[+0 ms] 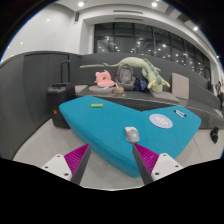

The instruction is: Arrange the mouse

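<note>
1. Your gripper point(112, 163) is held above the near edge of the table, its two fingers spread wide apart with nothing between them. The pink pads point(76, 158) face inward across bare space.

2. The mouse point(132, 134), a small grey one, lies on the teal table point(100, 125) just ahead of your fingers, closer to the right finger than the left. It rests on the tabletop on its own, touching neither finger.

3. Beyond the mouse, further back and to its right, you see a round white disc point(160, 121) lying flat on the teal surface, and just past that a small blue item point(181, 112) near the table's far right end.

4. On the left part of the table, well apart from the mouse, sits a small yellow-green object point(97, 104); you cannot tell what it is.

5. Behind the table you have a grey sofa point(120, 84) carrying a long green plush toy point(138, 66) shaped like a dinosaur or lizard, with a pink plush point(102, 77) at its left end.

6. A dark suitcase point(58, 96) stands upright on the floor left of the table, in front of the sofa's end.

7. Large windows point(150, 40) run across the back wall, with ceiling lights above.
</note>
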`<action>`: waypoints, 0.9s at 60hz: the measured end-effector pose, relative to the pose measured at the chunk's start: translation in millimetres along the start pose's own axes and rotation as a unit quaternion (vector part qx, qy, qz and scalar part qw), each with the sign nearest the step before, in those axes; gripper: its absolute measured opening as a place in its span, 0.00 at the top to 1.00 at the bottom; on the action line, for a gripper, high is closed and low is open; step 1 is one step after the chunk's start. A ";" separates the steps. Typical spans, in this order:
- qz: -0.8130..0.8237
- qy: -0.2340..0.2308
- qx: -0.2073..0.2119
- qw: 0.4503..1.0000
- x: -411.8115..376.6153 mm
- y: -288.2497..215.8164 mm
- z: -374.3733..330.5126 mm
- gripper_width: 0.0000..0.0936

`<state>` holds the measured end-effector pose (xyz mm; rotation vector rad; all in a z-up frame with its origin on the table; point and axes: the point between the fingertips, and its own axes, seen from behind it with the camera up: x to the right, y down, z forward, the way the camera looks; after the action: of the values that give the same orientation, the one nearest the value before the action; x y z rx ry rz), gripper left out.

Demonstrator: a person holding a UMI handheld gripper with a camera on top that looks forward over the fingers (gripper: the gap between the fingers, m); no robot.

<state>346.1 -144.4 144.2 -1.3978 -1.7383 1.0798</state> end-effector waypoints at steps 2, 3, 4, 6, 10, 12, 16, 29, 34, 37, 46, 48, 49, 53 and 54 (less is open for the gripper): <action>0.005 0.015 -0.002 1.000 17.7 3.6 8.0 0.08; 0.007 0.022 -0.002 1.000 25.8 5.1 11.6 0.08; 0.010 0.028 -0.001 1.000 33.8 6.7 15.4 0.08; 0.013 0.040 -0.004 0.999 43.2 9.5 11.8 0.08; 0.018 0.057 -0.006 0.998 64.0 17.8 26.0 0.08; 0.018 0.064 -0.005 0.998 72.9 22.1 33.4 0.08; 0.016 0.072 -0.001 0.997 85.0 28.9 46.9 0.08; 0.013 0.077 -0.002 0.997 98.6 51.0 115.4 0.09; 0.007 0.083 -0.002 0.997 102.3 52.3 141.4 0.09; 0.010 0.086 -0.005 0.996 107.6 53.4 157.7 0.09; 0.019 0.097 -0.013 0.995 118.0 48.9 198.8 0.09; 0.017 0.100 -0.016 0.995 120.3 48.3 207.4 0.09; 0.016 0.101 -0.018 0.995 121.2 48.0 211.0 0.09; 0.017 0.103 -0.021 0.994 124.2 44.4 226.6 0.08; 0.018 0.104 -0.024 0.994 124.9 44.4 230.6 0.08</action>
<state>137.3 -64.3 0.1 -1.5182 -1.6036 0.8826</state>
